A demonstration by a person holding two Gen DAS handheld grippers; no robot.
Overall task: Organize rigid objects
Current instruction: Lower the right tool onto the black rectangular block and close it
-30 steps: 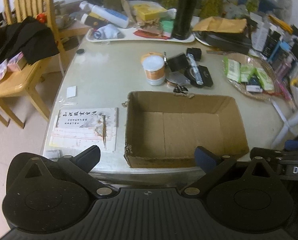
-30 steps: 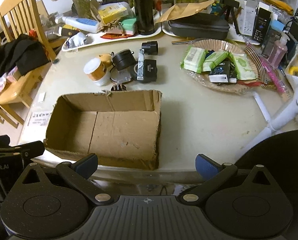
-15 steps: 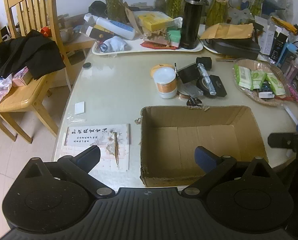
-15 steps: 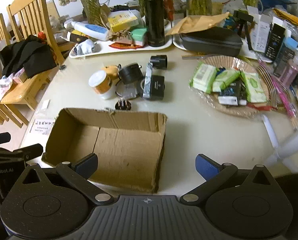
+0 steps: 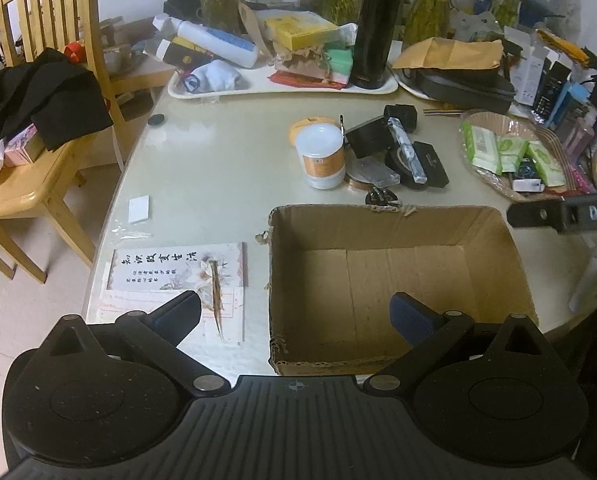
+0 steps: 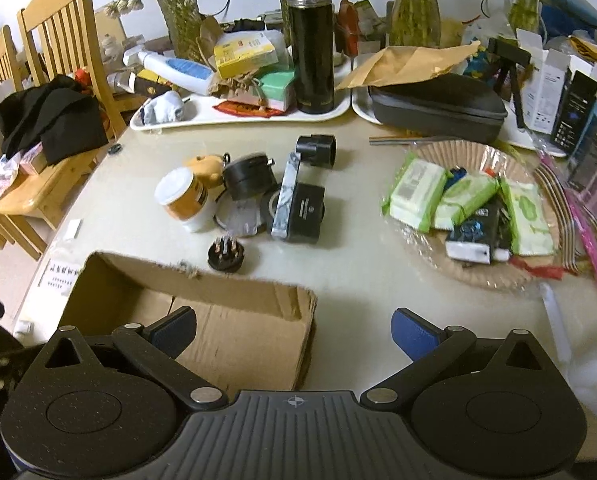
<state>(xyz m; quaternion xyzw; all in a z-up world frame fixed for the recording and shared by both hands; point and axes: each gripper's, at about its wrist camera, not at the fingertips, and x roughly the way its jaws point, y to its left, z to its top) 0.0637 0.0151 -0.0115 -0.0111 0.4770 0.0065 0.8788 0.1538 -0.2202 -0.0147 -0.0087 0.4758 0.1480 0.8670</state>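
One cardboard box [image 5: 394,284] is counted on the surface, nothing seen in it. One orange-labelled jar [image 6: 183,199], one black flask [image 6: 309,40], and one round black plug [image 6: 225,255] are counted too. Three green wipe packs [image 6: 414,194] are seen in one basket [image 6: 478,276]. Two white trays [image 6: 238,114] are spotted at the back, plus one dark zip case [image 6: 438,106]. Two wooden chairs [image 6: 58,60] can be made out on the left. One printed sheet [image 5: 178,266] and one small white card [image 5: 139,208] are counted as well.
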